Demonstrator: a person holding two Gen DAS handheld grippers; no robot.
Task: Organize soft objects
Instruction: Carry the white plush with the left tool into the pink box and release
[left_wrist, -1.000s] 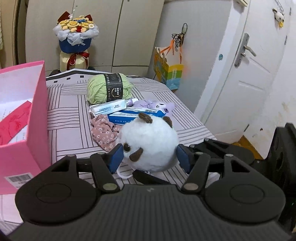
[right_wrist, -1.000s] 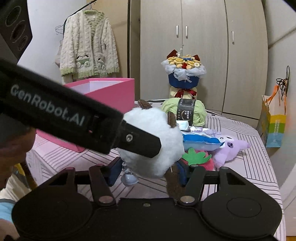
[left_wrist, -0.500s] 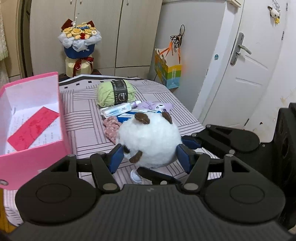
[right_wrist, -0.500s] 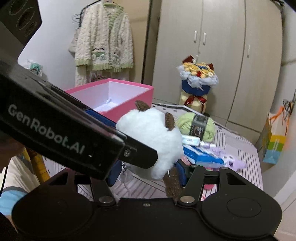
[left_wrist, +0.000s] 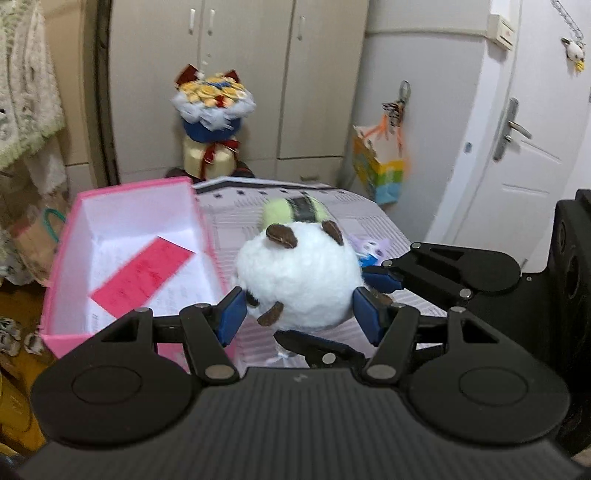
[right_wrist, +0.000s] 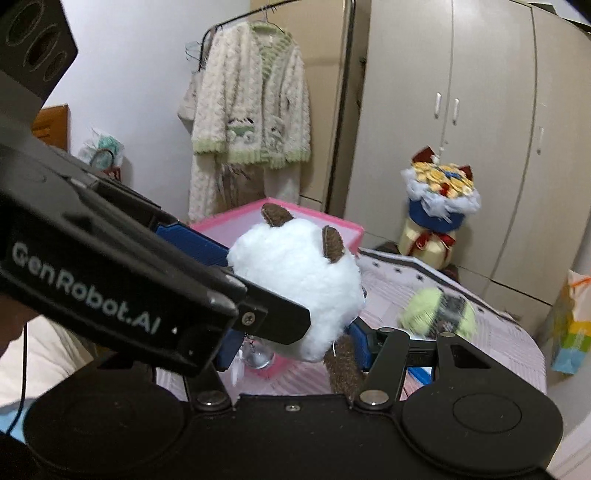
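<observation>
A round white plush toy (left_wrist: 299, 280) with brown ears is held in the air above the striped table, beside the open pink box (left_wrist: 74, 236). My left gripper (left_wrist: 299, 314) is shut on it, blue pads pressing both sides. My right gripper (right_wrist: 295, 343) is shut on the same plush toy (right_wrist: 295, 288) from the other side; its fingers (left_wrist: 384, 277) show at the right of the left wrist view. The pink box (right_wrist: 347, 229) sits just behind the toy in the right wrist view. It holds a red paper (left_wrist: 144, 273).
A green yarn ball (left_wrist: 295, 210) and a purple plush (left_wrist: 369, 245) lie on the striped table (left_wrist: 236, 206). A flower bouquet (left_wrist: 212, 122) stands behind by the wardrobe. A cardigan (right_wrist: 251, 103) hangs at the left. A colourful bag (left_wrist: 378, 170) hangs near the door.
Both grippers have lifted the plush toy up off the table and carried it left toward the pink box, whose open inside now shows more fully.
</observation>
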